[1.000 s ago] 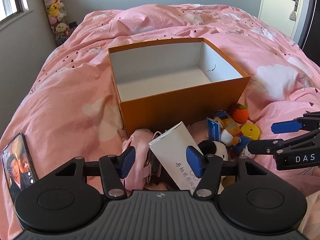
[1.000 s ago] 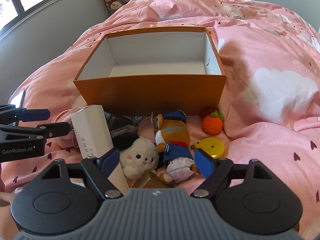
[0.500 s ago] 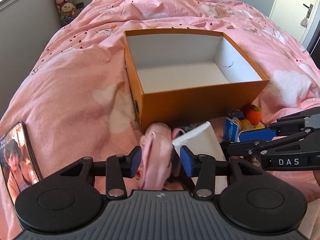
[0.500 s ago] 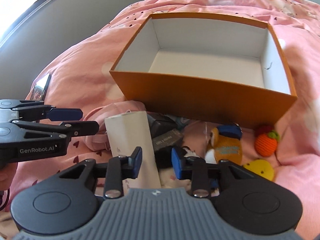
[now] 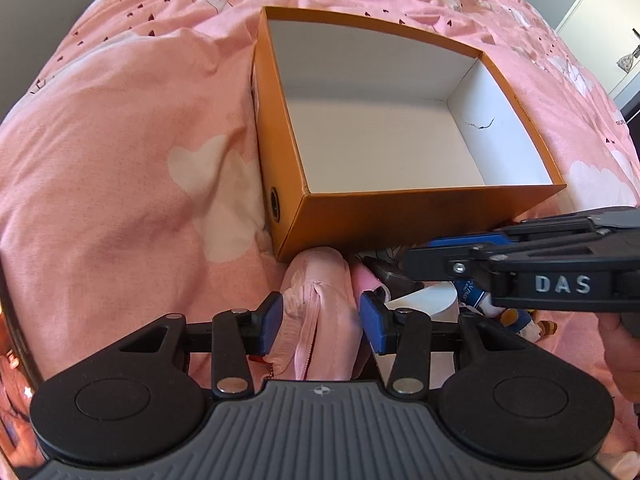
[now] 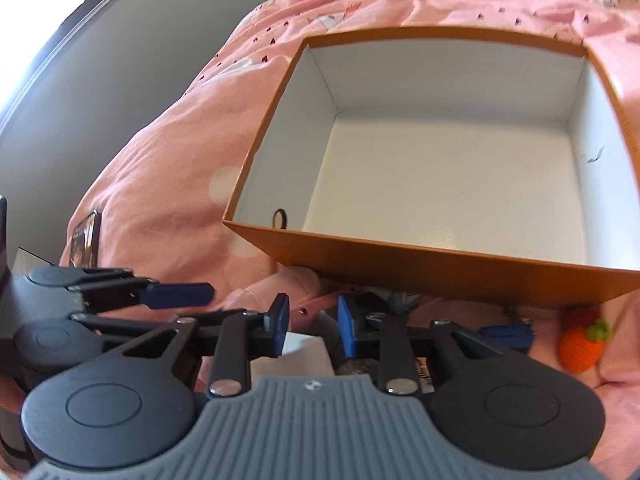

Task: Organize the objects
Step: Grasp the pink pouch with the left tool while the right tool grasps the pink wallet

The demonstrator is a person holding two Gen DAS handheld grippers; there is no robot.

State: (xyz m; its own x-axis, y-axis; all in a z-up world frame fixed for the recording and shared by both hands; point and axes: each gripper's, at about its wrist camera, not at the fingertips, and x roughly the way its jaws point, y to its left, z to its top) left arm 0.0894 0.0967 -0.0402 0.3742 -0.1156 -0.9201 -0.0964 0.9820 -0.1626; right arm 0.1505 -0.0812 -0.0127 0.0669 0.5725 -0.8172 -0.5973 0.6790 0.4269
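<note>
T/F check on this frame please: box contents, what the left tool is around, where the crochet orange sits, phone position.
1. The orange box holds several toys. False: its white interior is empty.
2. The left tool has the pink pouch between its pads. True.
3. The crochet orange lies inside the box. False: it lies on the pink duvet, outside the box's front wall.
4. A phone lies on the duvet left of the box. True.

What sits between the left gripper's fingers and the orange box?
Only the pink pouch, running from the left gripper up to the orange box; left wrist view.
</note>
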